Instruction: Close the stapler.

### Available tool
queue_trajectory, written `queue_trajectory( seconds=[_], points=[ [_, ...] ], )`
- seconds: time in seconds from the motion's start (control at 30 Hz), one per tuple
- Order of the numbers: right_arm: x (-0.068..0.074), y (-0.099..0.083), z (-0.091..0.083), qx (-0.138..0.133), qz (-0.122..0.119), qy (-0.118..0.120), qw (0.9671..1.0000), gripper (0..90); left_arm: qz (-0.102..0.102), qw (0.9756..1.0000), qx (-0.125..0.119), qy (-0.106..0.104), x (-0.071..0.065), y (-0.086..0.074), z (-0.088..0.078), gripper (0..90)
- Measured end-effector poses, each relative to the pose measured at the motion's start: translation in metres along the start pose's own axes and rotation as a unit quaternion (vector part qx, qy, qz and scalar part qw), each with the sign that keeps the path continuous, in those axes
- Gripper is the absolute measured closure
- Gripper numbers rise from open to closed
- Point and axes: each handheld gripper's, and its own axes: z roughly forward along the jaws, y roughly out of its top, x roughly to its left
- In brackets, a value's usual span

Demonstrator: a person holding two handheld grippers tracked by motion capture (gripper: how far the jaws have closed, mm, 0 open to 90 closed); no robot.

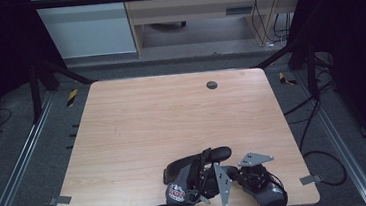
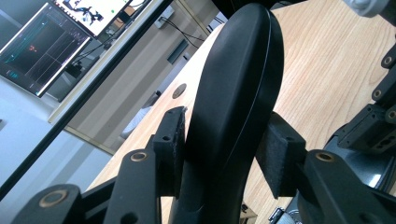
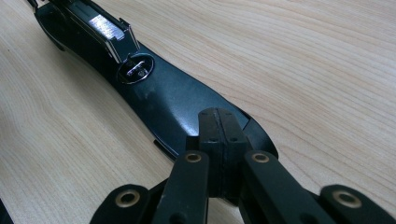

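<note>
A black stapler (image 1: 196, 161) lies near the front edge of the wooden table (image 1: 172, 114). In the left gripper view its curved black body (image 2: 238, 93) rises between the two pads, which both bear on it; my left gripper (image 2: 222, 144) is shut on it, also seen from above (image 1: 202, 170). In the right gripper view the stapler (image 3: 163, 93) runs away to the upper left, with a metal magazine (image 3: 105, 30) showing. My right gripper (image 3: 217, 126) is shut, pads together, with its tips over the stapler's near end (image 1: 232, 166). Gloved hands (image 1: 179, 193) hold both grippers.
A round cable grommet (image 1: 212, 85) sits near the table's far edge. Dark frame posts and floor cables (image 1: 318, 121) flank the table. A wooden desk (image 1: 202, 6) stands beyond it. Monitors (image 2: 46, 42) show at the upper left of the left gripper view.
</note>
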Motion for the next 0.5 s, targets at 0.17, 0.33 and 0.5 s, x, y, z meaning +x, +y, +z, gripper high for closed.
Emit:
queue_trajectory(
  seconds=[0.17, 0.33, 0.5],
  points=[
    [-0.0001, 0.0, -0.0003, 0.001, 0.0, -0.003, 1.0, 90.0, 0.009, 1.0, 0.003, -0.001, -0.0039, 0.0001, 0.0024, 54.5],
    [-0.0005, 0.0, -0.0006, 0.002, 0.0, -0.004, 1.0, 90.0, 0.013, 0.9999, 0.003, -0.002, -0.0057, 0.0001, 0.0037, 54.3],
    [-0.001, -0.0001, -0.0005, 0.002, -0.001, -0.003, 1.0, 90.0, 0.02, 0.9998, 0.006, -0.004, -0.0092, -0.0002, 0.0051, 54.0]
  ],
)
